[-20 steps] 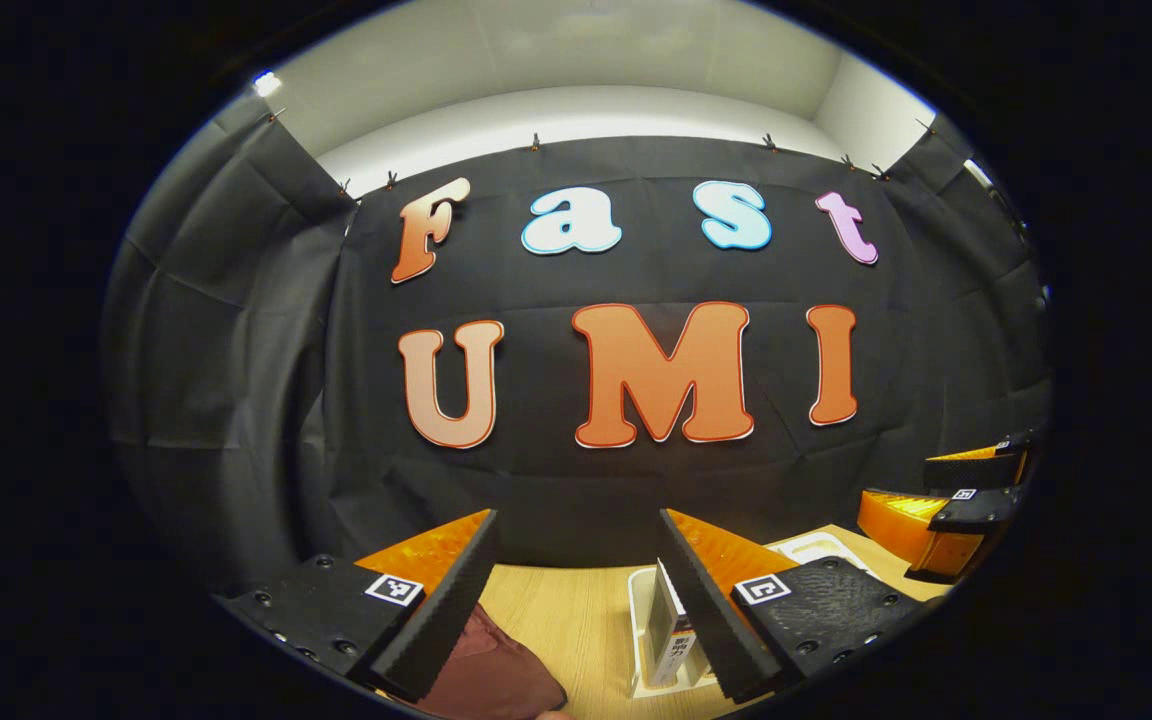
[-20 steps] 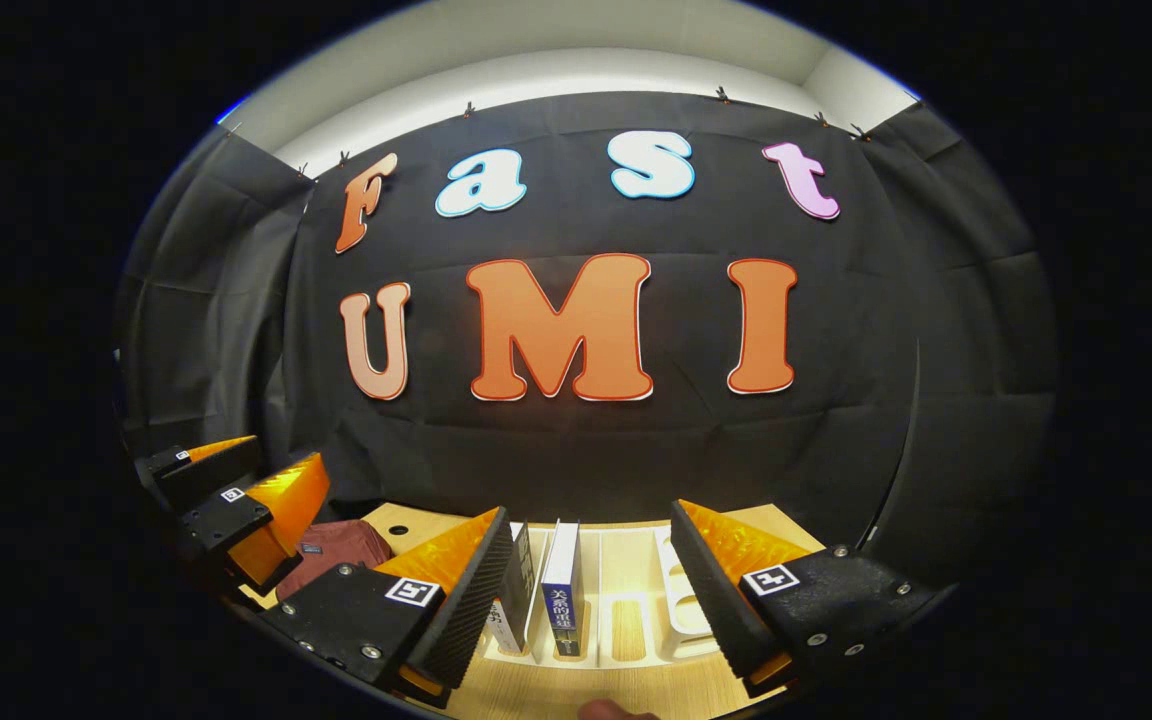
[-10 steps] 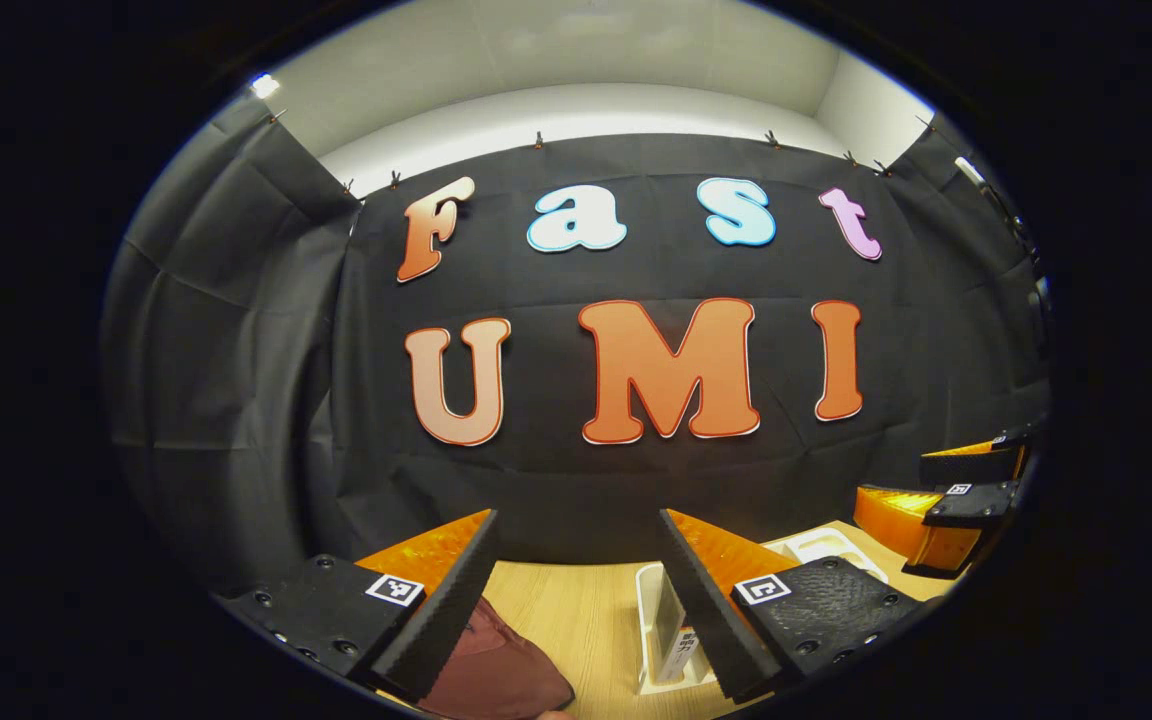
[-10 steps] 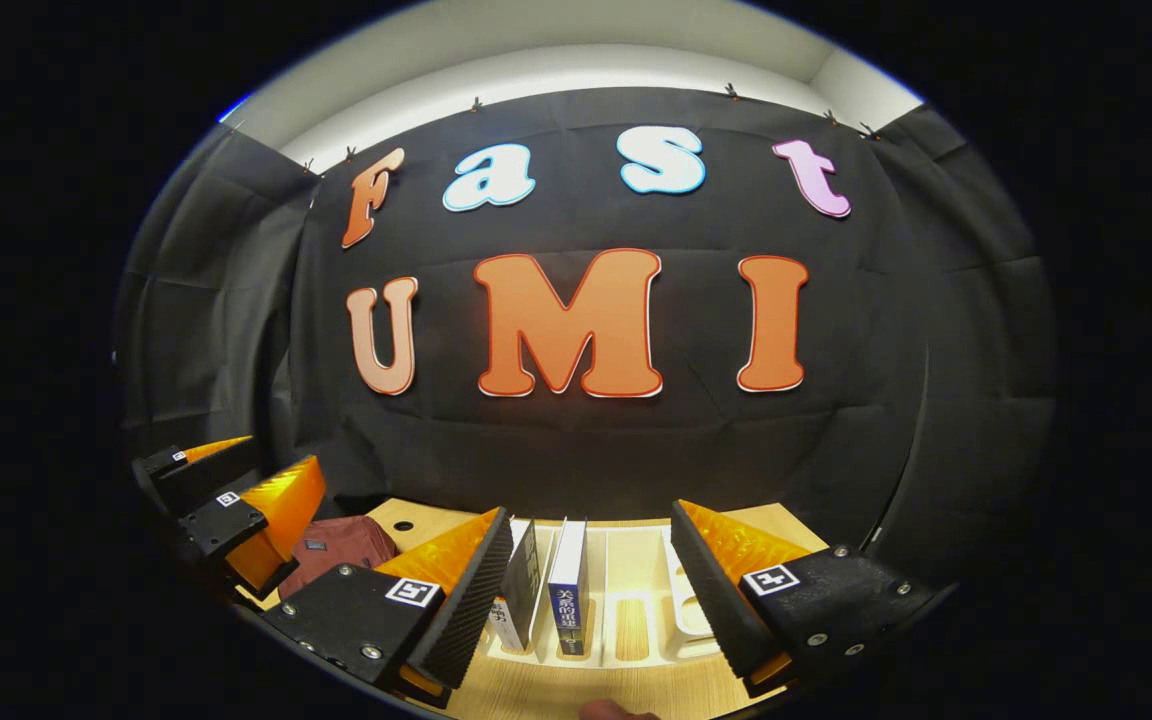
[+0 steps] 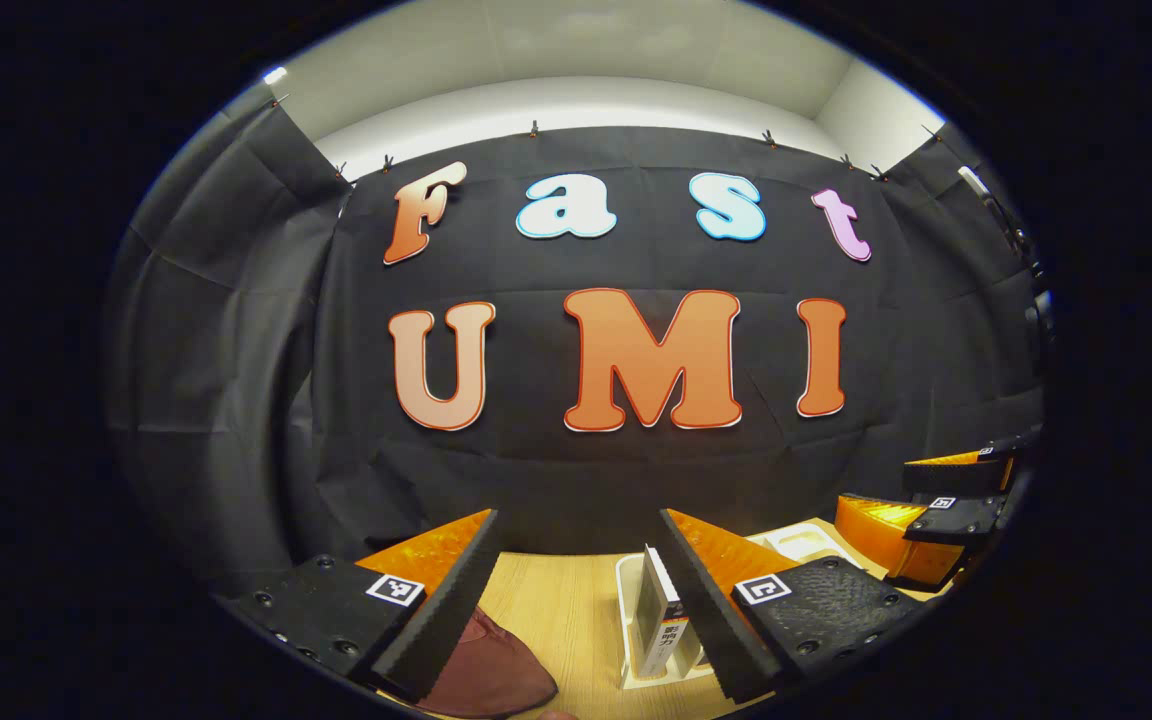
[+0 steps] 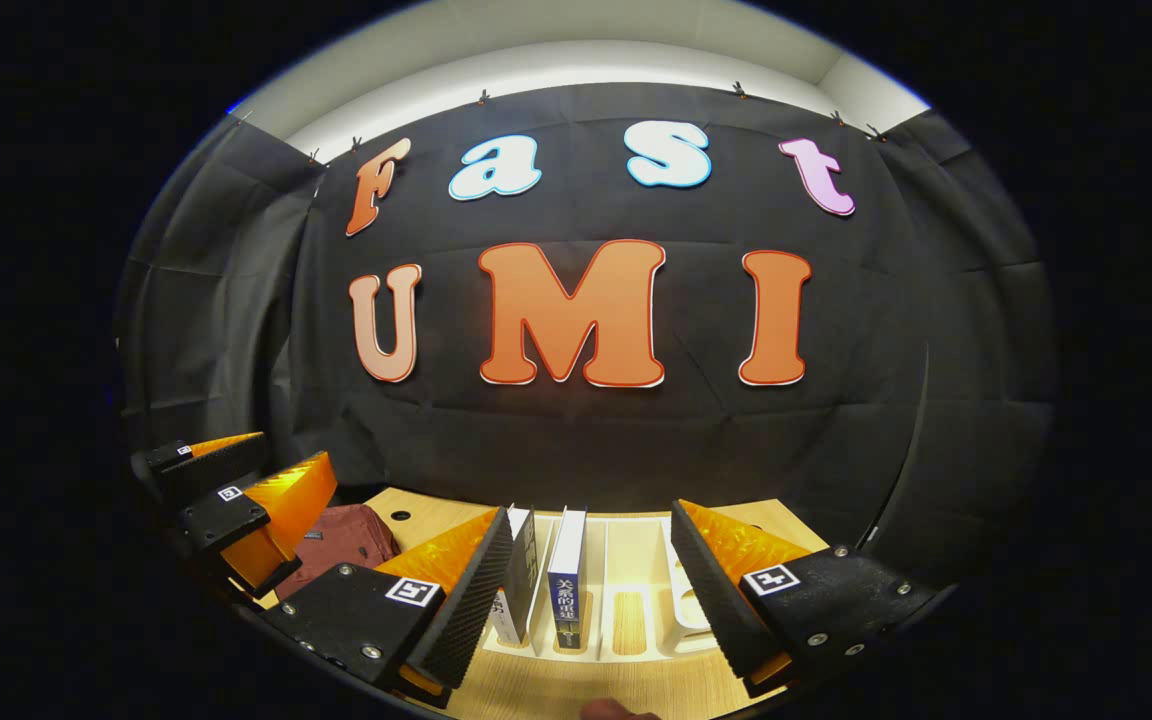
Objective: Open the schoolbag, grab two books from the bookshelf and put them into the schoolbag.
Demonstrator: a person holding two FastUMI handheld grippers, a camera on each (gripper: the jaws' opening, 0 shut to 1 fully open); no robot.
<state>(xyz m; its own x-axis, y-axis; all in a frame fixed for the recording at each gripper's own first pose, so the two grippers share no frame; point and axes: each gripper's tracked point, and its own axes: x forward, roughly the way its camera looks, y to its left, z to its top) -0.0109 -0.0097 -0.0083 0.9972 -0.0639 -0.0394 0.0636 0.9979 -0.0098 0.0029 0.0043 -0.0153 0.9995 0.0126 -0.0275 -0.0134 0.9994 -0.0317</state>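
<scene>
2 hand-held grippers hover above a pale wooden table (image 6: 636, 690) in the booth, both with fingers spread wide apart and holding nothing. In the right gripper view, the right gripper (image 6: 591, 590) points at a white slotted plastic bookshelf (image 6: 626, 560) where 2 upright books stand side by side: a grey-spined book (image 6: 521, 580) just beside the inner face of one finger, and a white-and-blue-spined book (image 6: 566, 580) next to it. The left gripper (image 5: 576, 590) hangs over the dark red fabric schoolbag (image 5: 486, 675), which lies low on the table well left of the bookshelf; in the right gripper view the same bag sits behind the left gripper's orange fingers.

Step in hand, by the look of it: opening the schoolbag, not yet begun. Whether its zip is shut can't be told; little of the bag is visible. To do it well, approx.: drop the left gripper toward the bag's top edge, find the zip pull, pinch it squarely btwn both pads, and draw along the seam w/o lifting the bag. The right gripper could pin the fabric, else the bag may slide.
</scene>
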